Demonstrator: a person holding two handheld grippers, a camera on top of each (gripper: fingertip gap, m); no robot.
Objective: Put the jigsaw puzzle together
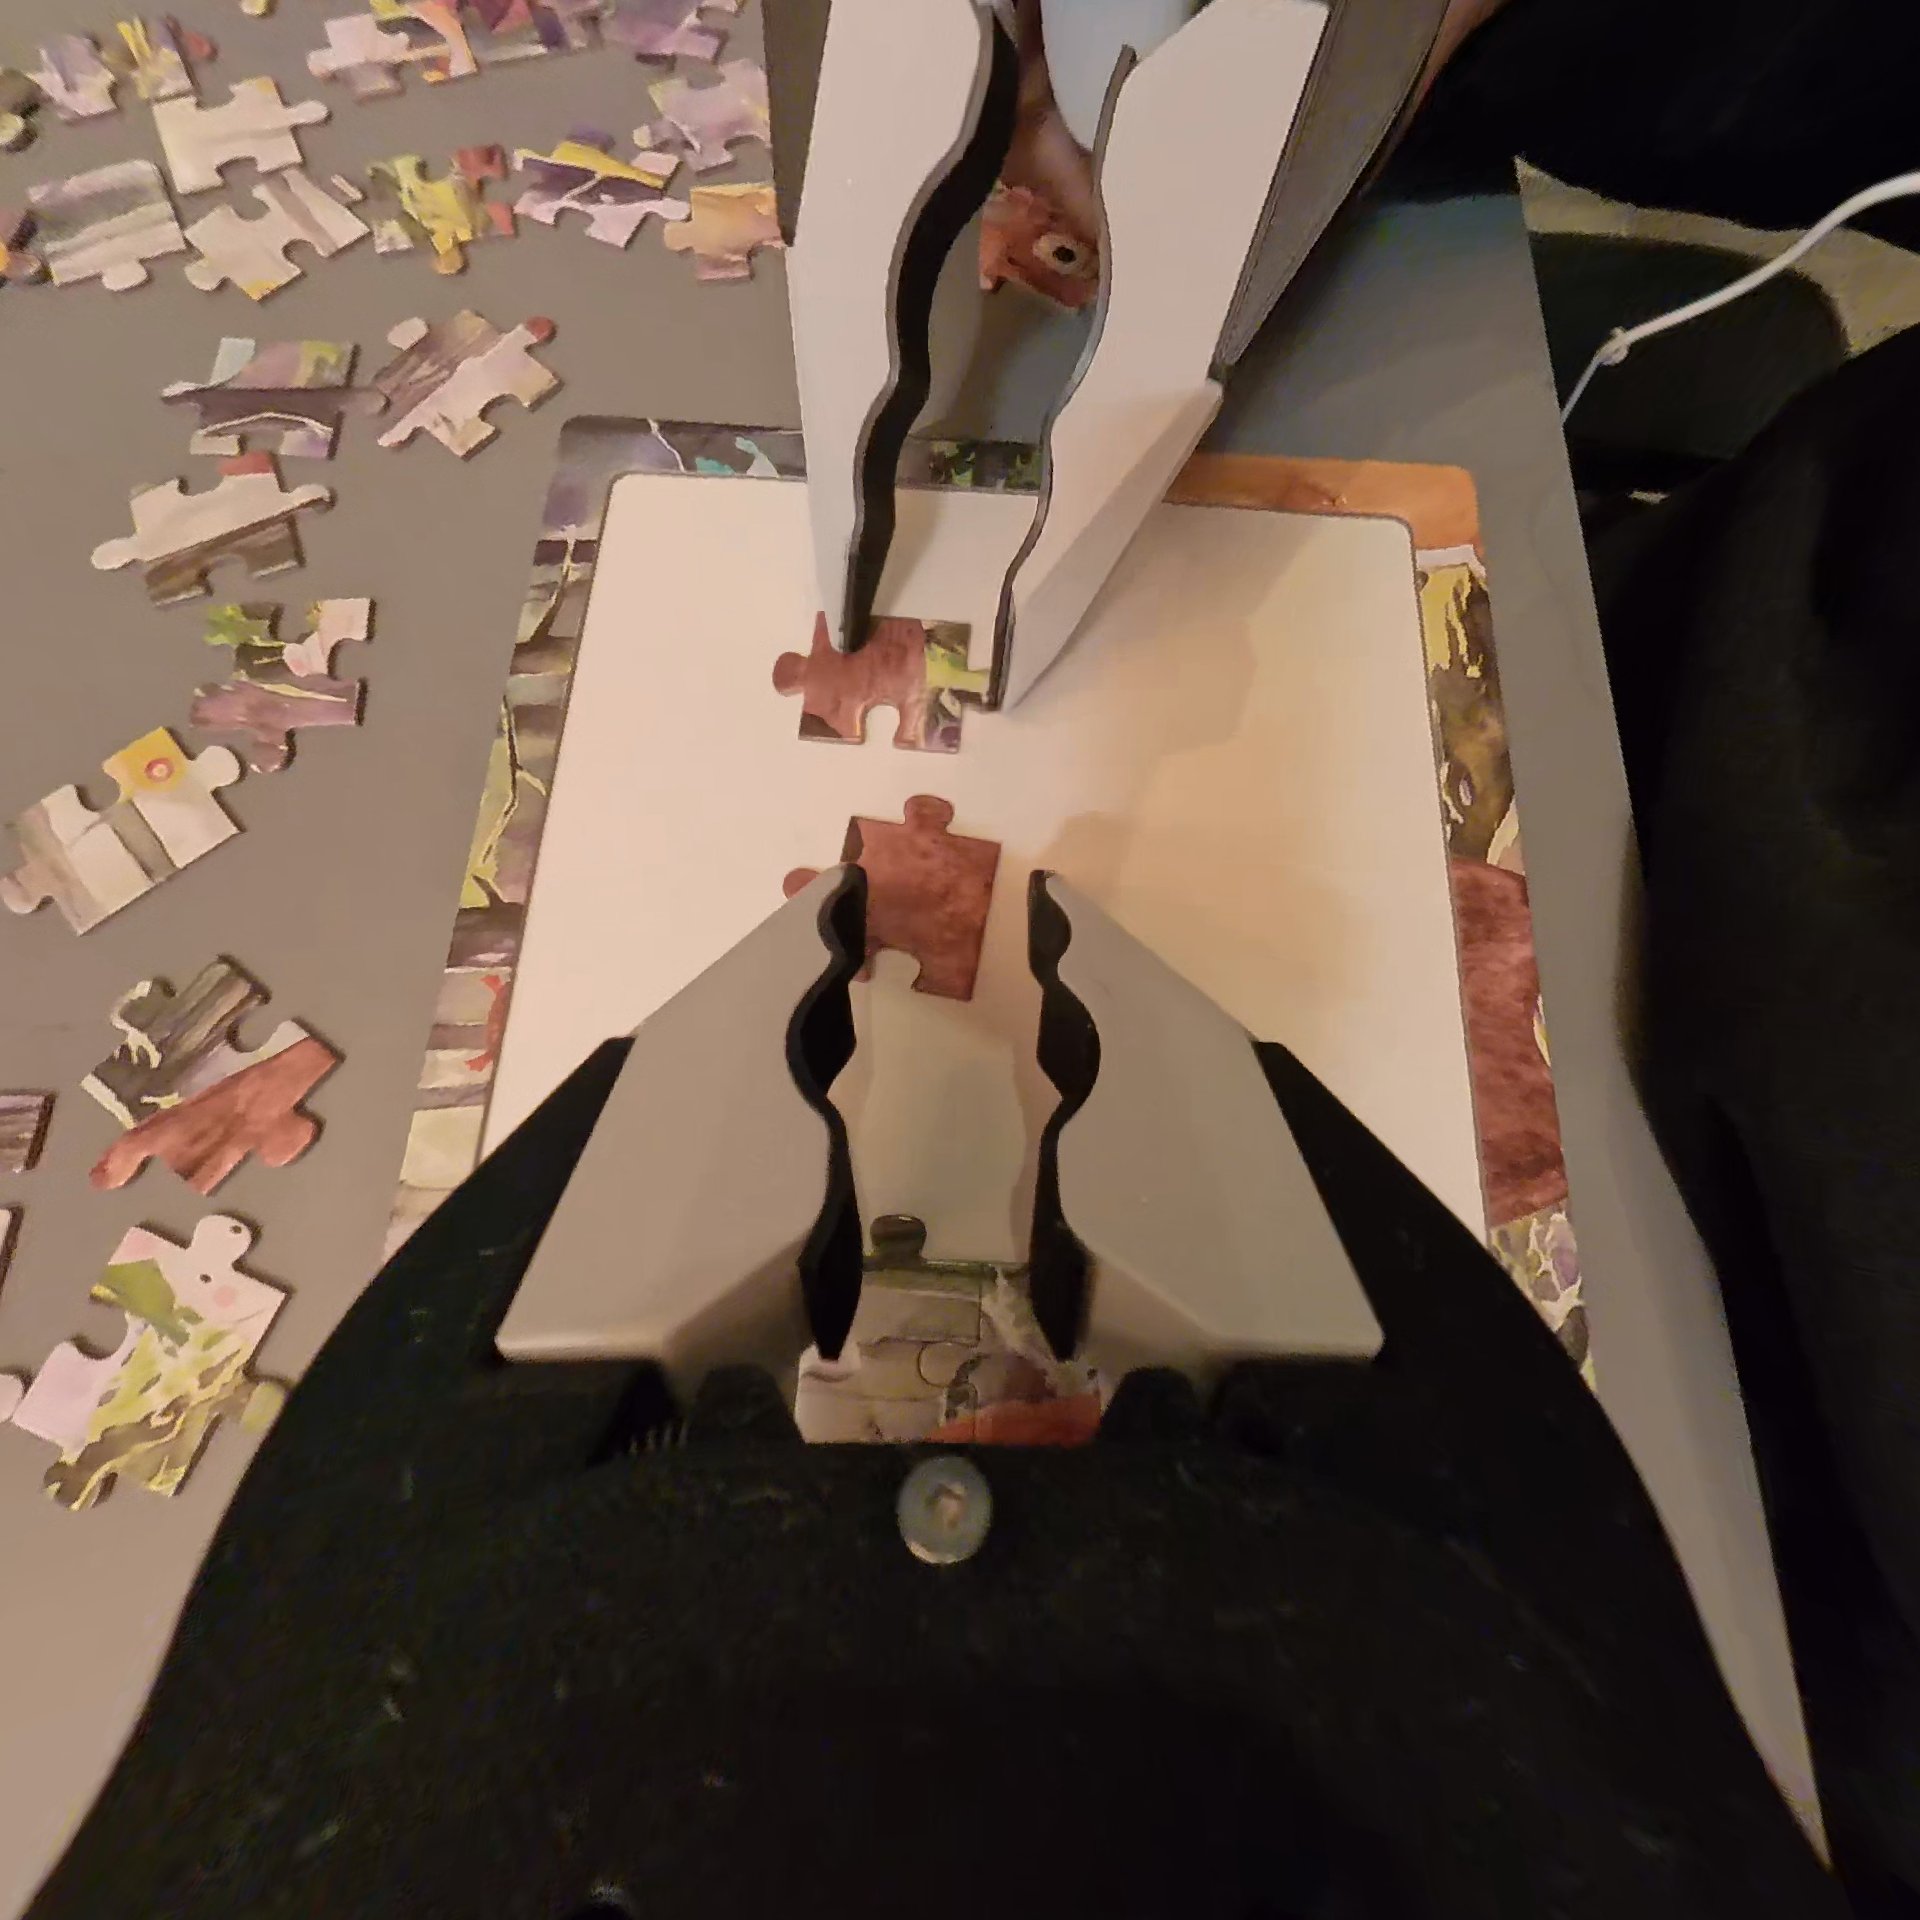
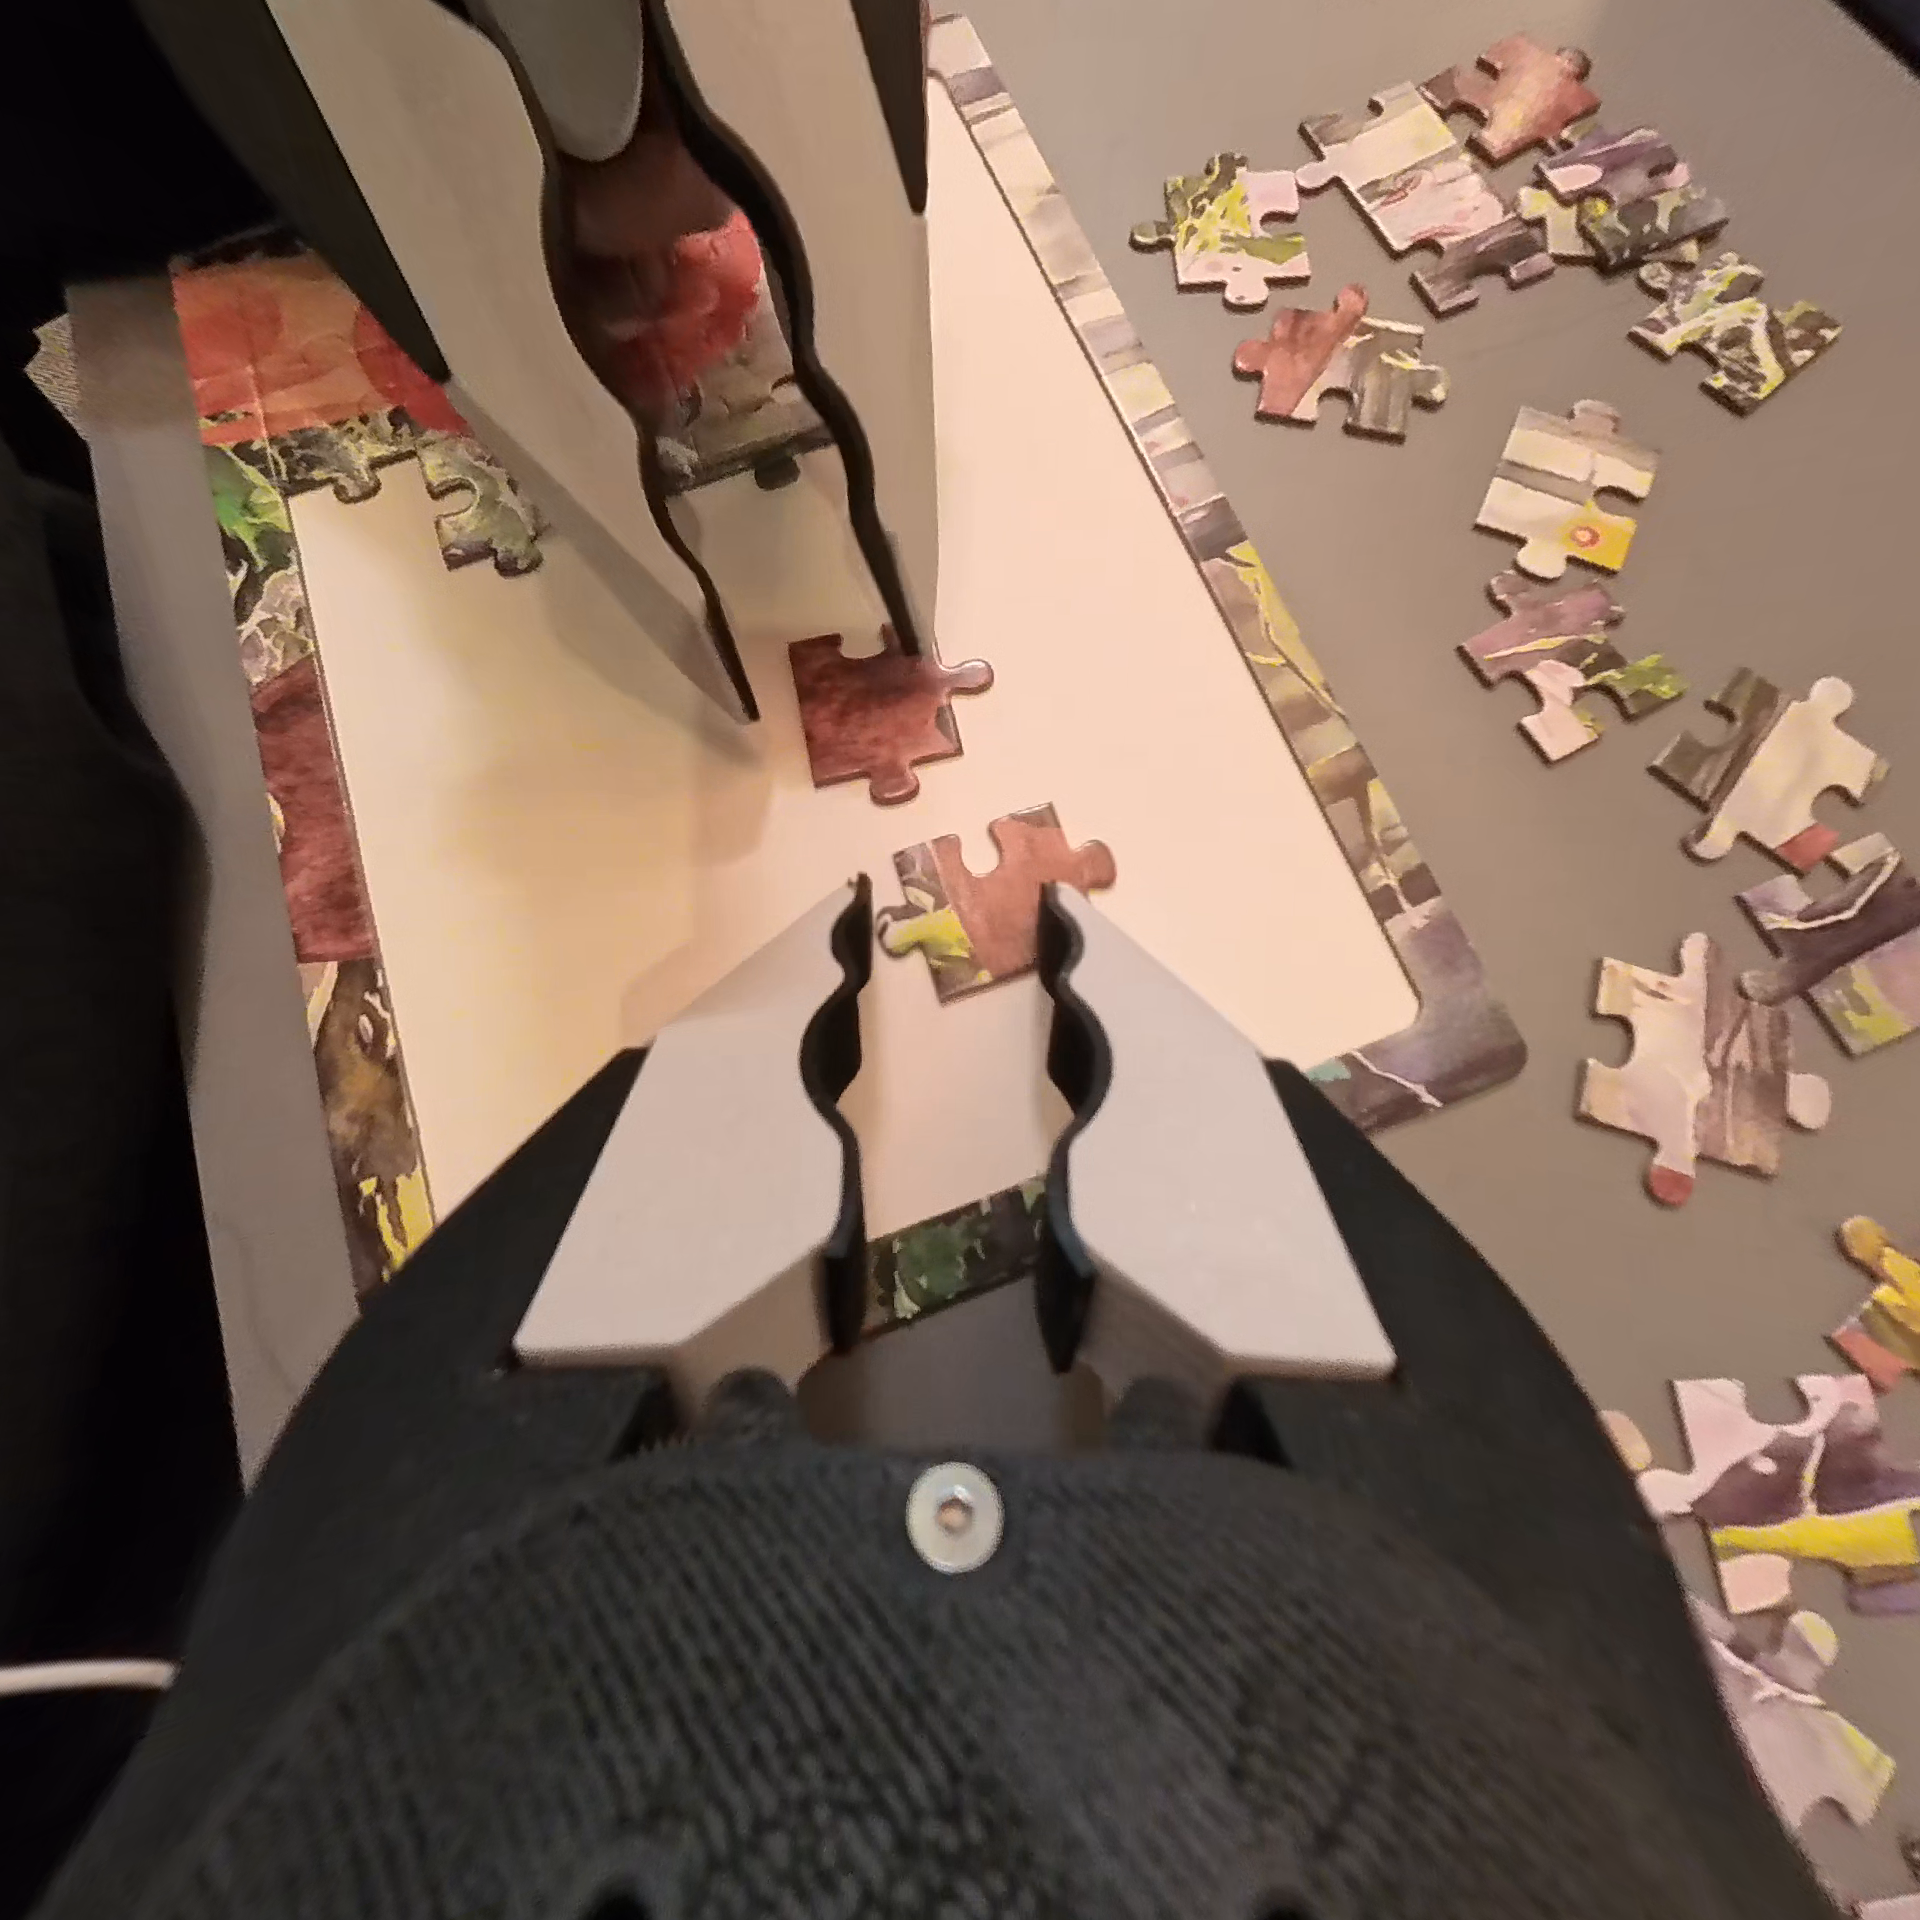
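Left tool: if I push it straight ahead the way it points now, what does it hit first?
Probably the plain brown piece lying between the left tool's open tips on the white tray floor. Beyond it sit the brown-and-green piece and the right tool. Height above the piece is unclear.

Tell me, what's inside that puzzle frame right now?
Inside the puzzle frame lies a bare white board with two loose pieces: a brown piece and a brown-and-green piece. The near edge holds a few fitted pieces, partly hidden by the left gripper.
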